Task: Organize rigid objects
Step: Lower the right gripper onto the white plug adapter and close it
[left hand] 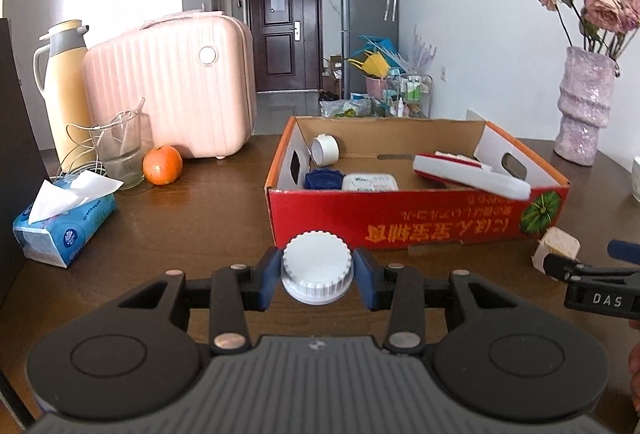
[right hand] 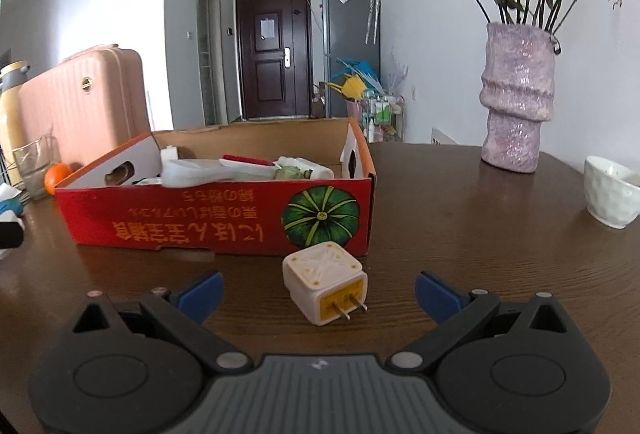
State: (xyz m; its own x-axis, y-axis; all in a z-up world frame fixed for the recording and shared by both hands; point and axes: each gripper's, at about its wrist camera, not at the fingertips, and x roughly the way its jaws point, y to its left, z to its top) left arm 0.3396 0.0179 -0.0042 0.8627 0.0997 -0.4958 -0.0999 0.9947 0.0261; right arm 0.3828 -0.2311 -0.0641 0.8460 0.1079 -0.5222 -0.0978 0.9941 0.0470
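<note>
Between our left gripper's [left hand: 318, 276] blue pads sits a white ribbed bottle cap [left hand: 317, 268], clamped on both sides in front of the red cardboard box [left hand: 400, 218]. Our right gripper [right hand: 319, 292] stands wide open, with a cream plug adapter [right hand: 325, 282] lying untouched between its fingers, yellow face and two prongs toward us.

White walls, dark door [left hand: 279, 33] (closed), grey fridge [left hand: 370, 21].

Below the left claw [left hand: 318, 276], the white cap [left hand: 317, 266] hides whatever it tops. Left of the right claw [right hand: 319, 294], the picture's edge crops the tissue pack [right hand: 8, 203].
</note>
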